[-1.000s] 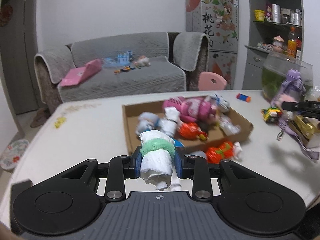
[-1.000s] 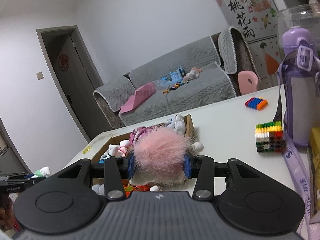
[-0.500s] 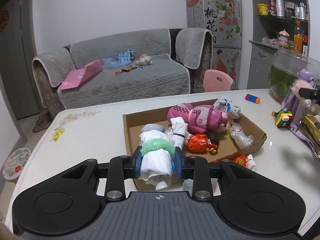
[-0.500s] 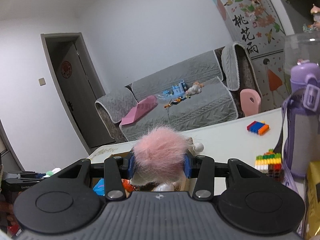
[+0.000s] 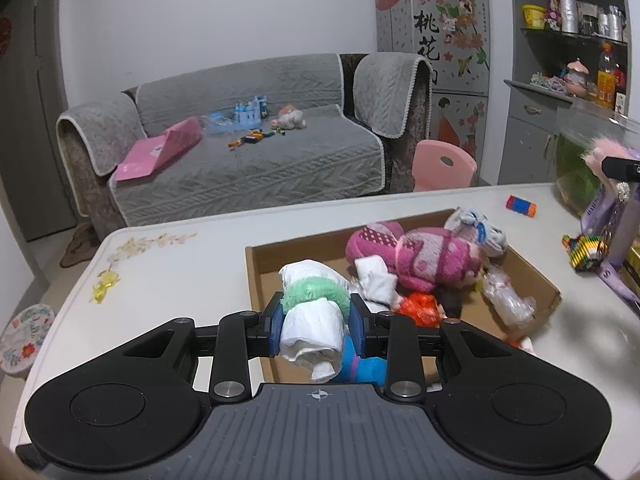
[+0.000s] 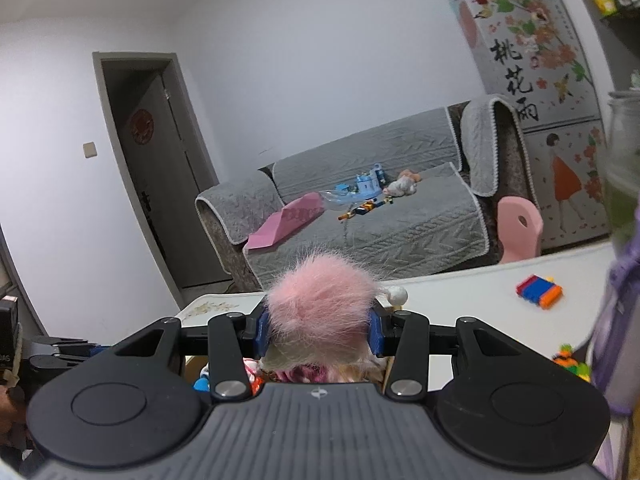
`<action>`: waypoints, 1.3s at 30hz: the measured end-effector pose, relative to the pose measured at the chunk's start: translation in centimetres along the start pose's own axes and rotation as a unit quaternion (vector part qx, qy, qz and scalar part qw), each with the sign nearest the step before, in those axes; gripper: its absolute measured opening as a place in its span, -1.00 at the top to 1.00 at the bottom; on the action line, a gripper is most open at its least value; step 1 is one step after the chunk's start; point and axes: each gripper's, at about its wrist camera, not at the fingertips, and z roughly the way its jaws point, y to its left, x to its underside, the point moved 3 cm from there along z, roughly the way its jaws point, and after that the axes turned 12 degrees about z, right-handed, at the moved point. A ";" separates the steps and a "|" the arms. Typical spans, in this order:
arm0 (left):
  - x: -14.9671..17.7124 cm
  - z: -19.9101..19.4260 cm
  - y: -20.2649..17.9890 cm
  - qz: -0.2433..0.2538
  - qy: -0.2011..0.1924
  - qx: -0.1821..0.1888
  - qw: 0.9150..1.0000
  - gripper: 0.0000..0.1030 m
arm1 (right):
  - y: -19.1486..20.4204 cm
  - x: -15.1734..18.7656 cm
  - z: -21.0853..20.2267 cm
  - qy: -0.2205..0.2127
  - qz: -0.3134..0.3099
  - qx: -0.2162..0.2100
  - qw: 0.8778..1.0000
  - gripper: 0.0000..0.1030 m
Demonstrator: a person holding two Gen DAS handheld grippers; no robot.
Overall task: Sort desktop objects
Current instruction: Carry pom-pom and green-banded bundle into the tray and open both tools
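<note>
My left gripper [image 5: 316,322] is shut on a white and green plush toy [image 5: 314,312] and holds it above the near left corner of a shallow cardboard tray [image 5: 536,276]. The tray holds a pink plush doll [image 5: 416,256], an orange toy [image 5: 418,306] and several other soft toys. My right gripper [image 6: 318,330] is shut on a fluffy pink plush toy [image 6: 320,300], held high above the table. That toy also shows at the right edge of the left wrist view [image 5: 608,154].
On the white table [image 5: 180,264] lie a small colour block stack [image 5: 520,205] and a multicolour cube [image 5: 584,248]. A purple bottle [image 6: 624,320] stands close on the right. A grey sofa [image 5: 256,160] and a pink chair [image 5: 444,164] stand behind the table.
Both grippers have risen and pulled back while holding their toys. The tray now lies lower and farther ahead of the left gripper. The right gripper no longer looks down on the tray.
</note>
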 end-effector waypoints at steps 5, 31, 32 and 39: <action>-1.6 2.4 1.1 -0.020 -0.008 0.004 1.000 0.24 | 1.5 -0.2 2.0 0.011 -0.019 -0.016 1.000 0.20; -2.5 12.2 2.2 -0.047 0.025 0.039 0.998 0.22 | 6.1 6.7 8.6 0.149 -0.099 -0.022 0.984 0.20; -2.4 12.5 2.1 -0.045 0.027 0.039 0.998 0.22 | 6.3 7.0 8.8 0.154 -0.106 -0.018 0.982 0.20; -2.0 13.7 2.1 -0.050 0.036 0.032 0.998 0.22 | 7.4 8.4 9.3 0.176 -0.138 -0.005 0.975 0.20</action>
